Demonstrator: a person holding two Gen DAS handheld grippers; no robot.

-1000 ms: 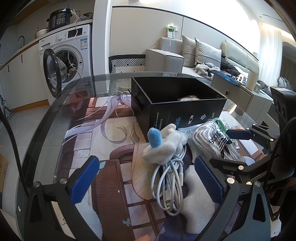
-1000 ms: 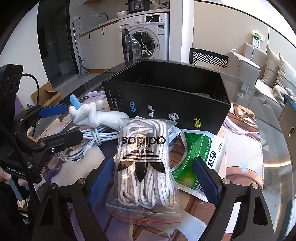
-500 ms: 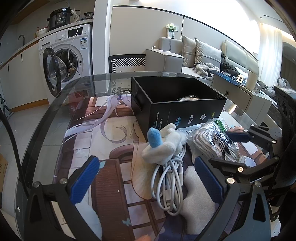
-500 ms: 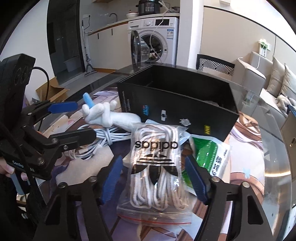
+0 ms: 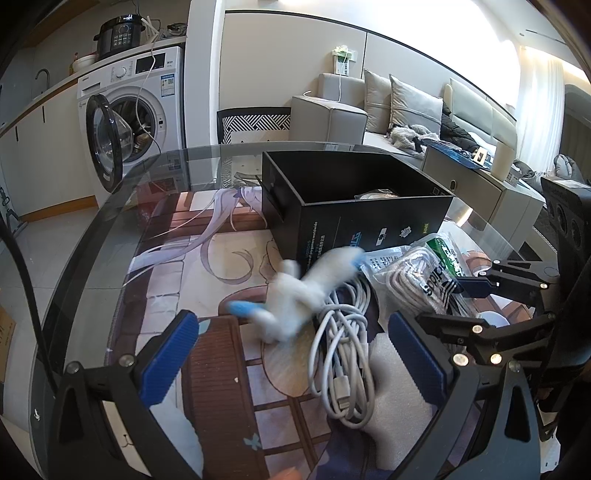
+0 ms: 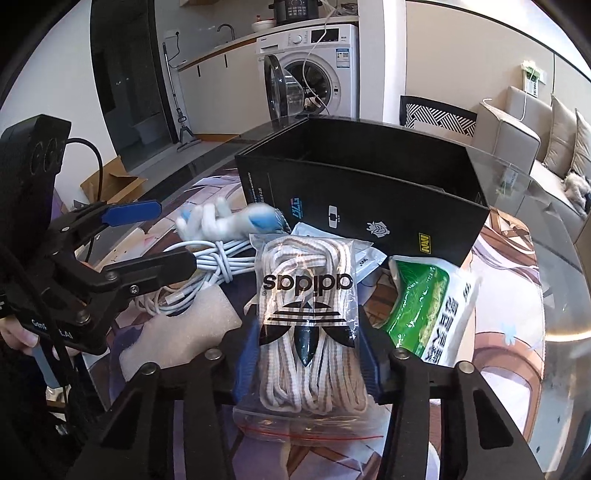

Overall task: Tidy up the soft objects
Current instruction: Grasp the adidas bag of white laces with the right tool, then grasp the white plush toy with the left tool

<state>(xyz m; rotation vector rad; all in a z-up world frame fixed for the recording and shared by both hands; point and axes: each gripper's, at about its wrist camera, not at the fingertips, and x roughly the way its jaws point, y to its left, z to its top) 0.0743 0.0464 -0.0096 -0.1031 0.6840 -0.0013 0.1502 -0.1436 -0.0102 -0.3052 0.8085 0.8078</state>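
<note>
1. A white front-loading washing machine (image 5: 136, 110) stands with its round door open, under a counter (image 6: 229, 46) that carries a black cooker (image 5: 120, 31).
2. A grey sofa (image 5: 417, 110) with cushions lines the far wall.
3. A window (image 5: 539, 88) behind sheer curtains throws bright daylight.
4. The floor (image 5: 48, 243) is pale tile.
5. A patterned chair (image 5: 255, 123) sits behind the glass desk (image 5: 110, 229).

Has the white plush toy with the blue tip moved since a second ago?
Yes. The white plush toy, blurred by motion, has tipped over toward the left, away from the black box, still on the coiled white cable.
</note>
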